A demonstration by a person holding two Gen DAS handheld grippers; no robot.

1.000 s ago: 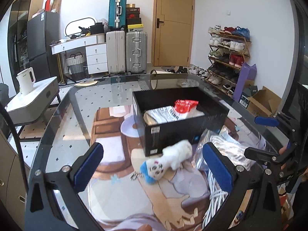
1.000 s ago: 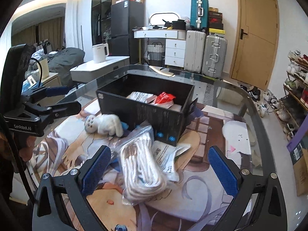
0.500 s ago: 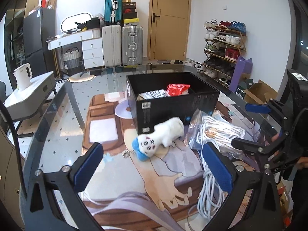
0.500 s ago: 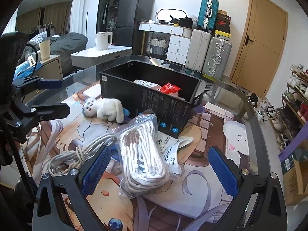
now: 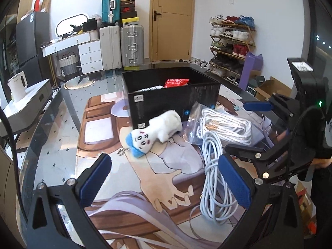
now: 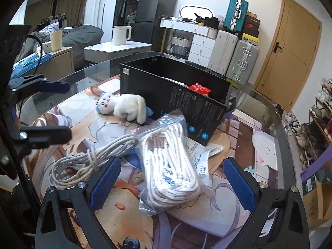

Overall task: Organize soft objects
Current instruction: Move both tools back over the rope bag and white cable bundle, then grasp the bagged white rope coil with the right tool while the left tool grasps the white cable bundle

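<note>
A white plush toy (image 5: 157,128) (image 6: 124,105) with a blue cap lies on the printed mat against the front of the black box (image 5: 172,95) (image 6: 176,95). A clear bag of white rope (image 5: 226,122) (image 6: 172,166) rests right of the toy, and a loose grey-white cable bundle (image 5: 213,178) (image 6: 91,159) lies nearer me. My left gripper (image 5: 165,179) (image 6: 69,109) is open and empty, short of the toy. My right gripper (image 6: 172,181) (image 5: 237,126) is open, its pads either side of the rope bag's near end without touching it. A red packet (image 5: 176,82) (image 6: 199,88) sits inside the box.
The glass table (image 5: 51,137) curves round the mat. A printed plastic sheet (image 6: 203,155) lies under the rope bag. Beyond the table stand suitcases (image 5: 122,43), a white drawer desk (image 5: 83,49), a shoe rack (image 5: 230,39) and a side table with a kettle (image 6: 119,35).
Both grippers have drawn back from the box and toy, so these look farther off. The loose cable bundle has come into view. Nothing was taken hold of; both stay open.
</note>
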